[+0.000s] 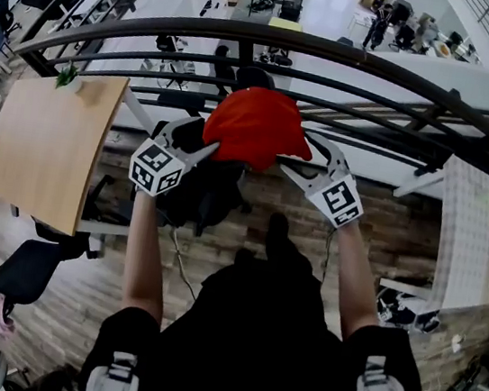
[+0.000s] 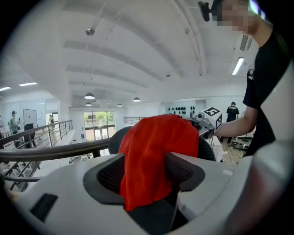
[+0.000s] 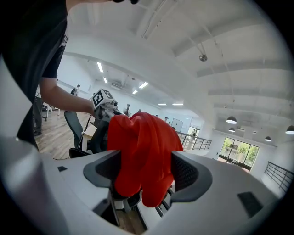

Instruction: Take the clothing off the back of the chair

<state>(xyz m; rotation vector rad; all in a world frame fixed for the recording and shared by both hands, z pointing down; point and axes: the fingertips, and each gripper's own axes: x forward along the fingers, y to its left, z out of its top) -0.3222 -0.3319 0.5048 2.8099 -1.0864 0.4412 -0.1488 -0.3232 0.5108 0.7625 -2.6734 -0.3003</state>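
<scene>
Grasp step: cloth (image 1: 257, 126) drapes the chair (image 1: 206, 198) back, hanging between the wide-apart, unclamped jaws of left gripper (image 1: 200, 138) and right gripper (image 1: 300, 155). Next, I'd say: both close on it, then lift clear.

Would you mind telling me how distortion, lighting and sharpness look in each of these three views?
Head view: heavy fisheye bows the dark metal railing into an arc; the red cloth looks sharp. Left gripper view: even, bright lighting, black vignetted corners. Right gripper view: same vignette, red cloth crisp, no glare.
</scene>
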